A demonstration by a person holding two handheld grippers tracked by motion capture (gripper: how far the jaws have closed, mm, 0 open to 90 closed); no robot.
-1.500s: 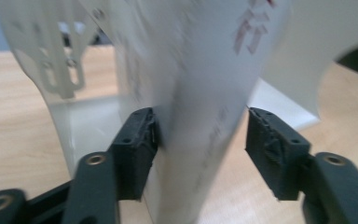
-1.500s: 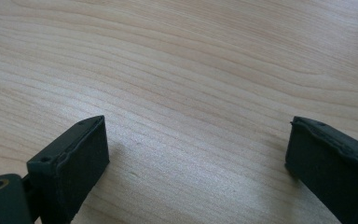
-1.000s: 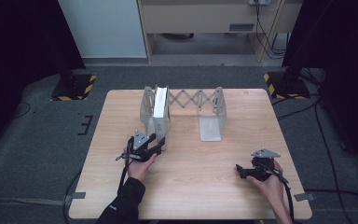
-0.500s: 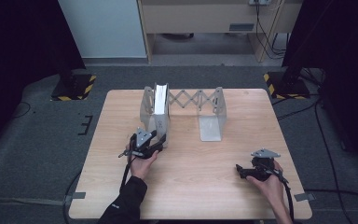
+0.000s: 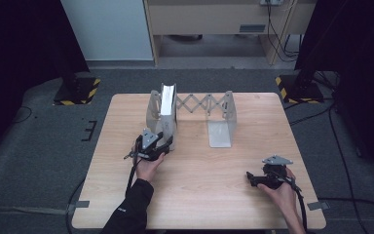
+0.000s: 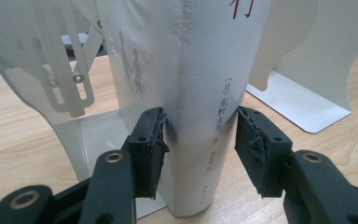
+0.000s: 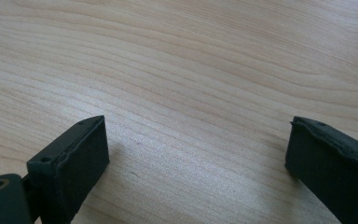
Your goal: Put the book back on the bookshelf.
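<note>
A white book [image 5: 168, 100] stands upright at the left end of a grey metal expanding book rack [image 5: 221, 129]. My left gripper [image 5: 164, 142] reaches it from the near side. In the left gripper view the book [image 6: 200, 56] shows its spine with printed characters, and my left gripper [image 6: 200, 126] is shut on its lower part, one pad on each side. My right gripper [image 5: 251, 178] rests on the table at the near right. In the right gripper view that gripper [image 7: 196, 144] stands open over bare wood.
The wooden table [image 5: 199, 204] has the rack's scissor lattice [image 5: 199, 103] along its far middle. The rack's left end plate [image 6: 60, 74] stands close beside the book. Around the table lie dark floor, black stands and cables.
My left hand has crept slightly toward the rack. The book and the right gripper stay where they were.
</note>
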